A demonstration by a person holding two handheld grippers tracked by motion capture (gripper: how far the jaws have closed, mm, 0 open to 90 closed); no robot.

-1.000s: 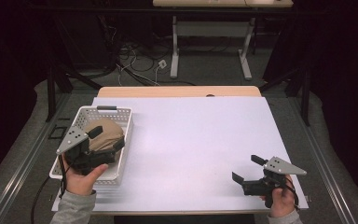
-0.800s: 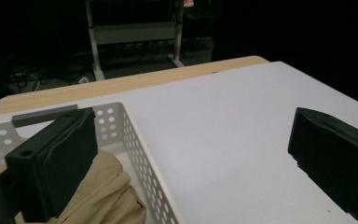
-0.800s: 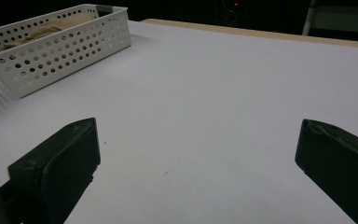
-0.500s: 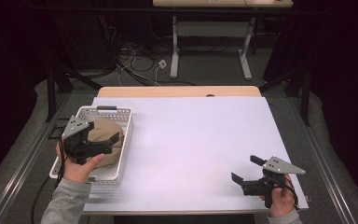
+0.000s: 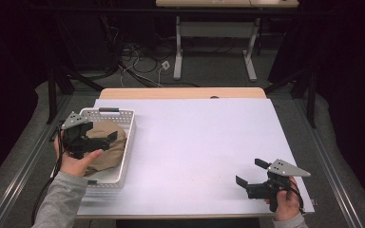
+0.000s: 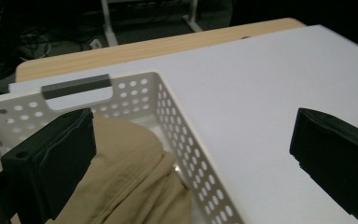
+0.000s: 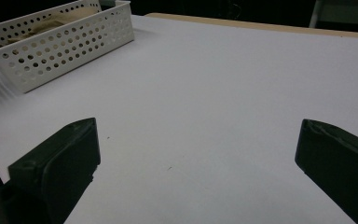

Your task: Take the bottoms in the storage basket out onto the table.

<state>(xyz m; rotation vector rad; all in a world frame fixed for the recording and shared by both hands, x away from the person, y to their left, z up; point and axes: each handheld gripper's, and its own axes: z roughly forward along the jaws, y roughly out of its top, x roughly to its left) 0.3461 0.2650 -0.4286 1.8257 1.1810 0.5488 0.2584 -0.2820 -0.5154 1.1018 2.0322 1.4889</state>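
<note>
At the near left corner of the white table cover (image 5: 195, 142), the left gripper (image 5: 105, 140) hangs over the white perforated plastic basket (image 5: 126, 142), with its jaws standing wide and nothing between them. In the left gripper view, one black jaw sits above the crumpled tan cloth garment (image 6: 135, 182) inside the basket, while the other jaw lies outside the basket wall, over bare white cover. The basket's perforated side wall (image 6: 191, 154) therefore runs between the two jaws.

The garment lies below and slightly to the left of the gripper's centreline, bunched against the near end of the basket. The basket's long axis runs from near to far, with a grey handle strip (image 5: 108, 109) on the far end wall. The garment follows that axis and fills most of the floor.

The left hand (image 5: 76, 161) is directly at the basket. The right gripper (image 5: 249, 172) rests well apart at the near right corner of the cover, jaws also spread wide and empty; the right gripper view looks across bare surface toward the basket (image 7: 60, 42) in the distance.

Judgement: the coming grasp falls to the left gripper. It needs a shift toward the basket's middle so that both jaws clear the side wall before they descend on the cloth.
</note>
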